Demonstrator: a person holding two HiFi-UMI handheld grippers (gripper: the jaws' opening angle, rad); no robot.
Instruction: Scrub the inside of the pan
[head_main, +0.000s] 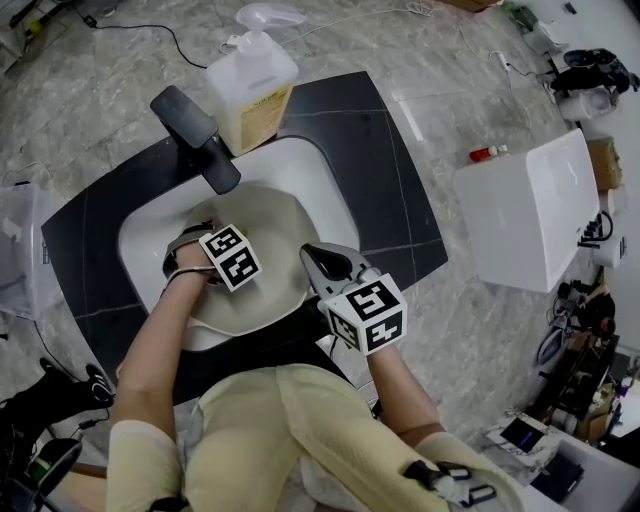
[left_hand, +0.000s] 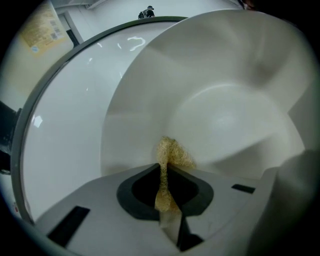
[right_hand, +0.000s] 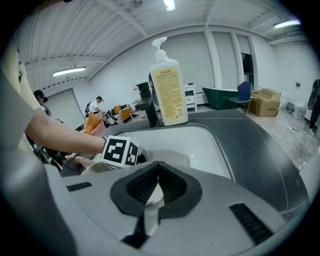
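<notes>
scrubber (left_hand: 172, 152) sits pinched in our left gripper (left_hand: 164, 169), soft against the pan (left_hand: 225, 120) in the sink (head_main: 300, 165); our right gripper (right_hand: 158, 166) clamps the rim, stiff and likely slick.

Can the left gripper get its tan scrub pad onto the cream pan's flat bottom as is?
Probably yes. The left gripper, shut on the tan scrub pad, is inside the cream pan at its wall; nothing lies between pad and bottom. The right gripper seems clamped on the rim.
</notes>
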